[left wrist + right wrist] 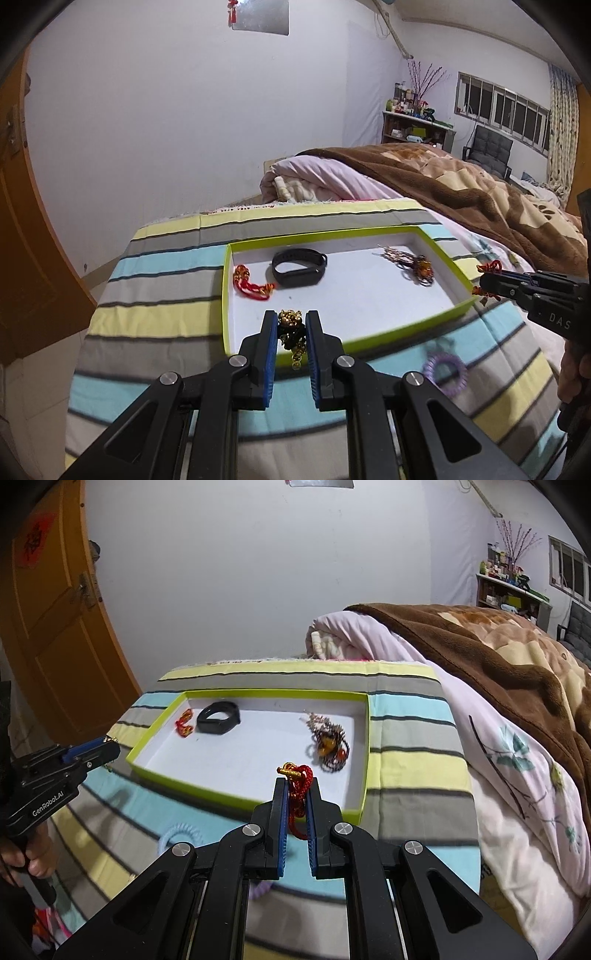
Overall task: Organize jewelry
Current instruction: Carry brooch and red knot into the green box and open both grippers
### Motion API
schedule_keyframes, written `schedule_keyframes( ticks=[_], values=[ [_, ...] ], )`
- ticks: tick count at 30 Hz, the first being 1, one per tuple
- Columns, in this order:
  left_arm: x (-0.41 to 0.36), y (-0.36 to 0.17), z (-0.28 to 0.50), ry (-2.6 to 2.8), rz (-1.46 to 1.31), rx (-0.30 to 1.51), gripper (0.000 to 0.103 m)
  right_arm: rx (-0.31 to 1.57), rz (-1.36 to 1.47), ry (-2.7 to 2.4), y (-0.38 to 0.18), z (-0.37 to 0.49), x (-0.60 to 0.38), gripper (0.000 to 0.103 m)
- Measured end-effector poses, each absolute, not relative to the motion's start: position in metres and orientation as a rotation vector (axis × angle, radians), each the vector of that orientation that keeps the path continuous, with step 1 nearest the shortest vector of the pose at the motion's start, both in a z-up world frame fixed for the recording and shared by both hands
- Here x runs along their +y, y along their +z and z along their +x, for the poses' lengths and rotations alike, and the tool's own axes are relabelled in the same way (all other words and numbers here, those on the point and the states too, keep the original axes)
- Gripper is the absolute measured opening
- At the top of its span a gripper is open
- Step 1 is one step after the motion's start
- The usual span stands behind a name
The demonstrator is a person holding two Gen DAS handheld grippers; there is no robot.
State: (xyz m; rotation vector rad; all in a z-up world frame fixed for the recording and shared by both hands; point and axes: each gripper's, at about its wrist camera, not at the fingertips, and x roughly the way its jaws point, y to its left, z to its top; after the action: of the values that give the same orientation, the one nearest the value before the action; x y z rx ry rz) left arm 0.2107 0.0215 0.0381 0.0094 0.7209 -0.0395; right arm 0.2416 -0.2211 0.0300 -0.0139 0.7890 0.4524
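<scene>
A shallow green-rimmed white tray lies on a striped cloth. In it are a black wristband, a red cord bracelet and a dark beaded piece with amber beads. My left gripper is shut on a gold-and-black charm bracelet above the tray's near left edge. My right gripper is shut on a red cord bracelet with a gold charm above the tray's near right edge; it also shows in the left wrist view.
A purple coil hair tie lies on the striped cloth in front of the tray. A pink quilt and brown blanket lie to the right. An orange door stands at the left.
</scene>
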Motion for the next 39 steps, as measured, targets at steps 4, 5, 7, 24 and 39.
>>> schedule_keyframes(
  ticks=[4, 5, 7, 24, 39],
  values=[
    [0.025, 0.028, 0.233, -0.025, 0.014, 0.750, 0.015, 0.828, -0.027, 0.442, 0.020, 0.262, -0.216, 0.009],
    [0.027, 0.026, 0.238, -0.021, 0.015, 0.759, 0.015, 0.842, -0.029, 0.437, 0.016, 0.267, -0.215, 0.009],
    [0.030, 0.019, 0.249, -0.013, 0.013, 0.779, 0.015, 0.873, -0.029, 0.436, 0.008, 0.277, -0.213, 0.009],
    [0.034, -0.025, 0.288, 0.010, 0.022, 0.914, 0.015, 0.971, -0.069, 0.396, -0.018, 0.305, -0.205, 0.010],
    [0.034, -0.020, 0.284, 0.011, 0.012, 0.900, 0.016, 0.952, -0.090, 0.392, -0.015, 0.298, -0.200, 0.026]
  ],
)
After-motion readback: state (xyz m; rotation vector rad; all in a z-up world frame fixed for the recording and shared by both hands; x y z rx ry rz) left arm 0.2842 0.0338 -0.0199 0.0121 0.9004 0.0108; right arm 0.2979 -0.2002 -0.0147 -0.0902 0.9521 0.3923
